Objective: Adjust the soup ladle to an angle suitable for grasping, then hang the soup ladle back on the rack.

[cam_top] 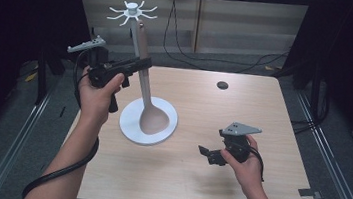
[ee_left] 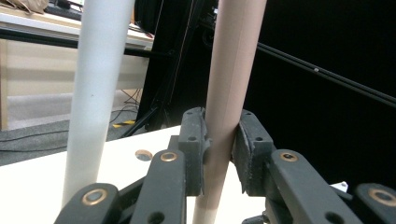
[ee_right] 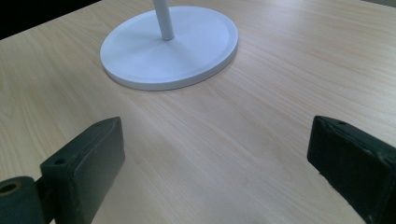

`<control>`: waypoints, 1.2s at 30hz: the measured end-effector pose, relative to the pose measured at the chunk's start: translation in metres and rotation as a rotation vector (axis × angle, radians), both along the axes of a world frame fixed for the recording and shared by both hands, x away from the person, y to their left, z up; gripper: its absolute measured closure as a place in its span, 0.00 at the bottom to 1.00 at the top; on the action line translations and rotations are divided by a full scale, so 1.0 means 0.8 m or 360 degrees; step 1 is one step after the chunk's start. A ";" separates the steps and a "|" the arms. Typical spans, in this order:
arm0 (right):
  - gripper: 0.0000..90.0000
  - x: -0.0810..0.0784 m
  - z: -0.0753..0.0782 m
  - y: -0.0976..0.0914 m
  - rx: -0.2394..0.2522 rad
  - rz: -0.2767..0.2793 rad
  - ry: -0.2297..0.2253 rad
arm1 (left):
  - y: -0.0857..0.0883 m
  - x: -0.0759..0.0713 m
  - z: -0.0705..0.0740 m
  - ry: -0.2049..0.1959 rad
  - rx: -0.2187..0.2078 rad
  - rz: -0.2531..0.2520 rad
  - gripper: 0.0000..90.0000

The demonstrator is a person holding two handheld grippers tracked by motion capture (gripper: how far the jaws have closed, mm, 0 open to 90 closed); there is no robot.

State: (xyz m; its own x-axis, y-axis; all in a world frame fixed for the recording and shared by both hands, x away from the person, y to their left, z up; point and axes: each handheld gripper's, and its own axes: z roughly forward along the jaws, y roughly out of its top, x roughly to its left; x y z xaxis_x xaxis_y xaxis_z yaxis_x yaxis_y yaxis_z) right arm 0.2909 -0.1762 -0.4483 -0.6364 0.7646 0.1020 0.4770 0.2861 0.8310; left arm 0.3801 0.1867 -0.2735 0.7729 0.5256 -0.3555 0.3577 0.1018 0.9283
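A white hook stand [cam_top: 132, 11] rises on a thin pole from a round white base [cam_top: 133, 127] at the table's left middle. Beside the pole, a long tan spoon [cam_top: 154, 119] stands nearly upright, bowl down over the base. My left gripper [cam_top: 144, 63] is shut on its handle [ee_left: 229, 93], which sits between the pads to the right of the white pole [ee_left: 95, 93]. The base [ee_right: 187, 51] is bare in the right gripper view, so the spoon hangs above it. My right gripper [cam_top: 204, 153] is open low over the table, its jaws wide apart around bare wood [ee_right: 215, 158].
The light wooden table [cam_top: 204, 193] has a dark round grommet [cam_top: 222, 85] near its far edge and a small tape mark [cam_top: 309, 193] at the near right corner. Black cables lie on the floor behind the table. Dark curtains close in both sides.
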 end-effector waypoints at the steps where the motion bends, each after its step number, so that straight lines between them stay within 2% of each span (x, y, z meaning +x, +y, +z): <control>1: 0.04 0.000 0.000 0.000 -0.0002 0.0003 -0.0002 | 0.000 0.001 0.000 -0.0002 0.0007 -0.0003 0.82; 8: 0.04 -0.002 0.000 -0.003 0.0002 0.0002 -0.0002 | 0.002 0.000 -0.004 -0.0025 0.0003 0.0030 0.81; 15: 0.04 -0.004 0.002 -0.003 0.0008 0.0008 -0.0010 | 0.004 0.001 -0.007 -0.0015 -0.0016 0.0060 0.79; 17: 0.04 -0.004 0.002 -0.003 0.0005 0.0010 -0.0010 | 0.005 0.002 -0.007 -0.0017 0.0005 0.0057 0.78; 24: 0.04 -0.005 0.002 -0.006 -0.0002 0.0002 -0.0012 | 0.004 0.005 -0.012 -0.0004 -0.0004 0.0062 0.71; 27: 0.04 -0.006 0.003 -0.007 0.0003 -0.0002 -0.0012 | 0.003 0.005 -0.015 0.0006 0.0005 0.0055 0.66; 29: 0.04 -0.006 0.002 -0.007 0.0000 0.0001 -0.0015 | 0.005 0.005 -0.016 0.0008 0.0053 0.0066 0.61; 31: 0.04 -0.007 0.002 -0.008 -0.0002 0.0002 -0.0015 | 0.006 0.005 -0.019 0.0021 0.0026 0.0070 0.53; 33: 0.04 -0.007 0.003 -0.008 -0.0005 -0.0002 -0.0015 | 0.007 0.004 -0.022 0.0037 0.0035 0.0068 0.45; 35: 0.04 -0.006 0.003 -0.008 -0.0003 -0.0004 -0.0016 | 0.009 0.002 -0.025 0.0023 0.0099 0.0089 0.39; 36: 0.04 -0.006 0.004 -0.008 -0.0002 -0.0006 -0.0014 | 0.009 0.001 -0.025 0.0032 0.0097 0.0091 0.37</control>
